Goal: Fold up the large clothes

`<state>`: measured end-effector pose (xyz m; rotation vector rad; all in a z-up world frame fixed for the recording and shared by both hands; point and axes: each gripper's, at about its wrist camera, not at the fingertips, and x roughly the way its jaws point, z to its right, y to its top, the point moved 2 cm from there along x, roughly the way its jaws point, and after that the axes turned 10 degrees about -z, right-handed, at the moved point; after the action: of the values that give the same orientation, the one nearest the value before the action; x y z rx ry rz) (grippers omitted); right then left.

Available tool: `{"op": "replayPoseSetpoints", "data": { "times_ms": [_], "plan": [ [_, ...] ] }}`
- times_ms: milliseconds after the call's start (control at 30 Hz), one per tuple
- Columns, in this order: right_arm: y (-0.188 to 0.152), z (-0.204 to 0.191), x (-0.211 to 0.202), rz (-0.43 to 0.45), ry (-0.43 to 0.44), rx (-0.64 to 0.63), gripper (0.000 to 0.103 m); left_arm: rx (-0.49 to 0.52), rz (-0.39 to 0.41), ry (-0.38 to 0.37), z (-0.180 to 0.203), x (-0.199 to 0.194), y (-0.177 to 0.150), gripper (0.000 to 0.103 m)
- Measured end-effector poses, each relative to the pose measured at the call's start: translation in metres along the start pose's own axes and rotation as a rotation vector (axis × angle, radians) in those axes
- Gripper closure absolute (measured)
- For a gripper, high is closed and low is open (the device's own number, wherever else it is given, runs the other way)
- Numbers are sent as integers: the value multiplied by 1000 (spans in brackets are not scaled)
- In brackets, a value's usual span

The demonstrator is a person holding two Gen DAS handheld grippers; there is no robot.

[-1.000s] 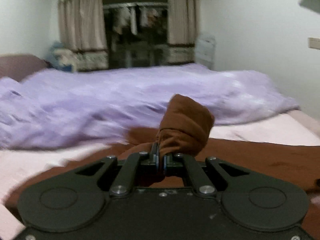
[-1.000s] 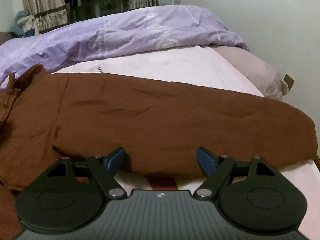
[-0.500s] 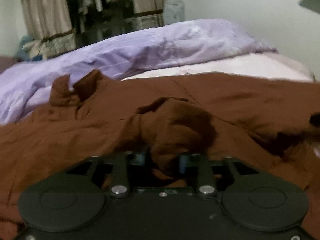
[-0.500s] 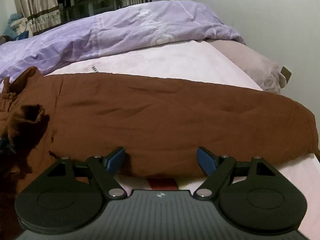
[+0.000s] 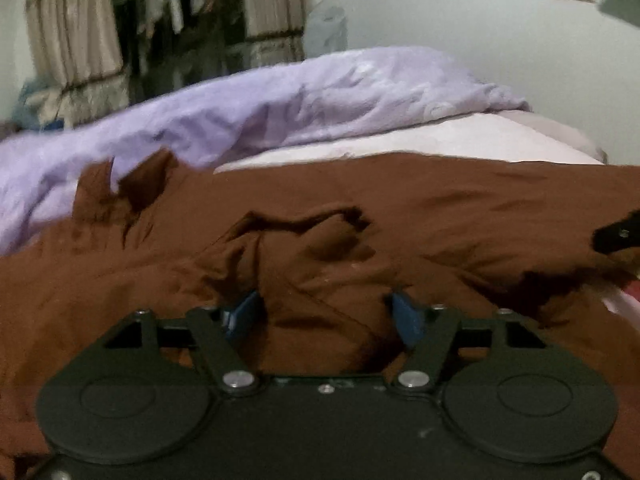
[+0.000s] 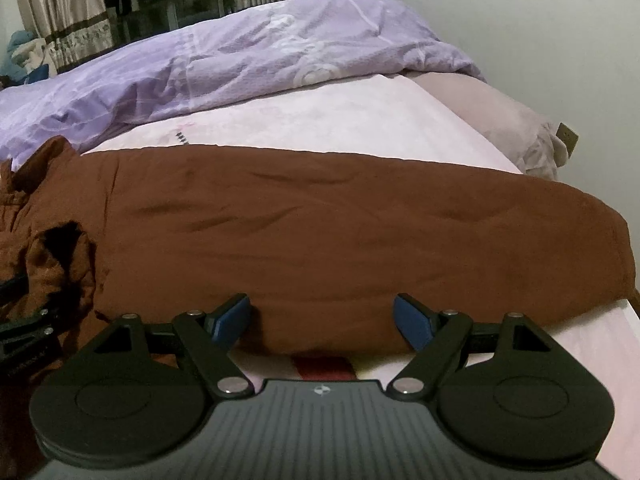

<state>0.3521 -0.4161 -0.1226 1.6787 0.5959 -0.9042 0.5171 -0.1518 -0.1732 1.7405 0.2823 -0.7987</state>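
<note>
A large brown garment (image 6: 320, 232) lies spread across the pink bed sheet (image 6: 340, 120); it also fills the left wrist view (image 5: 440, 216). My left gripper (image 5: 324, 316) is open, its blue pads either side of a bunched brown sleeve end (image 5: 320, 256) that rests on the garment. My right gripper (image 6: 322, 320) is open and empty at the garment's near edge, just above the sheet. The left gripper shows at the left edge of the right wrist view (image 6: 24, 320); the right gripper's tip shows at the right of the left wrist view (image 5: 616, 234).
A crumpled lilac duvet (image 6: 224, 56) lies across the far side of the bed. A pillow (image 6: 504, 116) sits at the right by the white wall (image 6: 540, 20). Curtains (image 5: 72, 24) and hanging clothes stand behind the bed.
My left gripper carried the pinched sleeve over onto the garment, lowered it and opened, letting it go. My right gripper stayed open and almost still.
</note>
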Motion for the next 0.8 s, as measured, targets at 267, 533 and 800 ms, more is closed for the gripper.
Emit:
{"op": "replayPoseSetpoints", "data": {
  "times_ms": [267,533,800],
  "plan": [
    [-1,-1,-1,-3,-4,-1,7,-161,106,-73,-25,-43,25,90],
    [-1,-2,6,-33,-31,-12,6,-27,-30,46,3,-15,2,83],
    [-2,5,0,-22,-28,-4,6,-73,47,21,2,-47,9,48]
  ]
}}
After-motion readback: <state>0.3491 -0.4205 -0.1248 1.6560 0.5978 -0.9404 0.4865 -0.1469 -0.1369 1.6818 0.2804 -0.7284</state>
